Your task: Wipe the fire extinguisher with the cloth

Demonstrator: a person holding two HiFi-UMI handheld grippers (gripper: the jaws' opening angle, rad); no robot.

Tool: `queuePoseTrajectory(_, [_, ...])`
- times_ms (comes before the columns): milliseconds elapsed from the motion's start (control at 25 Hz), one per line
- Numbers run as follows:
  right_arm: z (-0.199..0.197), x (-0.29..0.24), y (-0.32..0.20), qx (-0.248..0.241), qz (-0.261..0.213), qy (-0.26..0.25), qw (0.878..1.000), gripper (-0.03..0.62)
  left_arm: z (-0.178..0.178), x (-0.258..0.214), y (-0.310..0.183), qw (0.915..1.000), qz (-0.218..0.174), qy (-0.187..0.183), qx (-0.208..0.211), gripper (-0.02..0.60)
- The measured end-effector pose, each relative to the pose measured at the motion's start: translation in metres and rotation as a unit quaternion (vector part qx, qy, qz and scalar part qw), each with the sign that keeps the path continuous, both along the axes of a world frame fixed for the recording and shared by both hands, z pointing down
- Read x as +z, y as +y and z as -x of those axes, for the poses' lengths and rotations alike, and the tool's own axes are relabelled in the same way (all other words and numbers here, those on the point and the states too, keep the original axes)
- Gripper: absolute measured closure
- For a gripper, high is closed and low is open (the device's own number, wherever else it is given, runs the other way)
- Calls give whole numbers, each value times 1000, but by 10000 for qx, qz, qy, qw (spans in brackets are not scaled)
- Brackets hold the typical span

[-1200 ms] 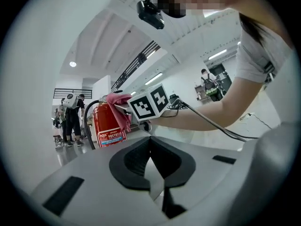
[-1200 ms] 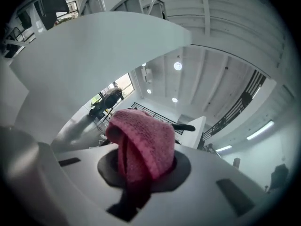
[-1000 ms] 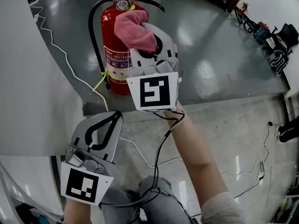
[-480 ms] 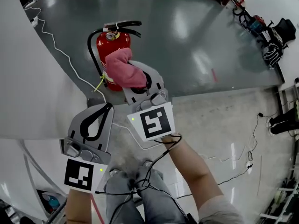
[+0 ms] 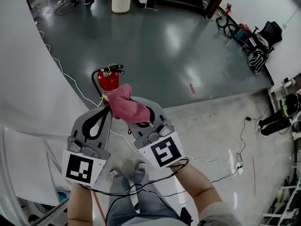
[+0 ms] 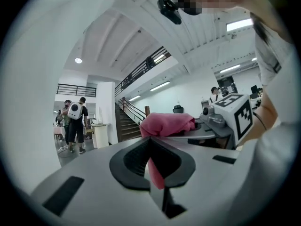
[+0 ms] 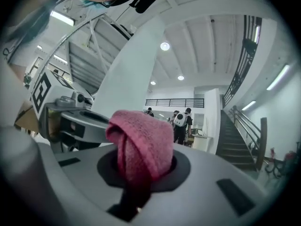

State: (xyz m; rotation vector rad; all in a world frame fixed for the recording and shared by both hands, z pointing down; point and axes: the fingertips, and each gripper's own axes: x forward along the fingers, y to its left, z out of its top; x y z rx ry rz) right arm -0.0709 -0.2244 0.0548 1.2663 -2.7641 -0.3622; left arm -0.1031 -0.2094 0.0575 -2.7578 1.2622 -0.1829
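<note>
Standing by and watching: the right gripper (image 5: 136,117) is pinching a bunched pink cloth (image 5: 126,109), its jaws pressed onto the fabric, which is bulging up over the tips. The left gripper (image 5: 104,113) is hanging just beside it with its jaws pressed together. A thin pink sliver is showing in the slit between them, and honestly I can't tell what that is. The red fire extinguisher (image 5: 108,81) is standing upright on the dark grey floor (image 5: 178,46), close to the white wall (image 5: 28,79) at the left edge, beside a white cable (image 5: 70,81). From the head view the cloth is covering its lower part.
</note>
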Motion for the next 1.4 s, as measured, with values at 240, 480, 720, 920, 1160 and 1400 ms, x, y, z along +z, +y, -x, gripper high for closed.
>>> queuePoseTrajectory(240, [-13, -70, 48, -211, 257, -405, 9986, 536, -16, -69, 29, 9998, -119, 78, 170, 574])
queuePoseTrajectory(480, [-23, -83, 81, -338, 626, -923, 9932, 534, -27, -89, 62, 9991, -186, 233, 295, 574])
queuePoseTrajectory(720, [-15, -96, 94, -459, 536, -921, 9932, 534, -18, -99, 74, 9990, -198, 348, 216, 574])
queuePoseTrajectory(920, [-13, -101, 103, -515, 402, -780, 9948, 534, -15, -105, 83, 9989, -264, 353, 170, 574])
queuePoseTrajectory(1160, [-13, -100, 108, -524, 484, -811, 9942, 534, -13, -105, 92, 9988, -229, 428, 99, 574])
queuePoseTrajectory(1400, [-15, -99, 119, -559, 518, -842, 9935, 534, -18, -102, 101, 9986, -186, 476, 97, 574])
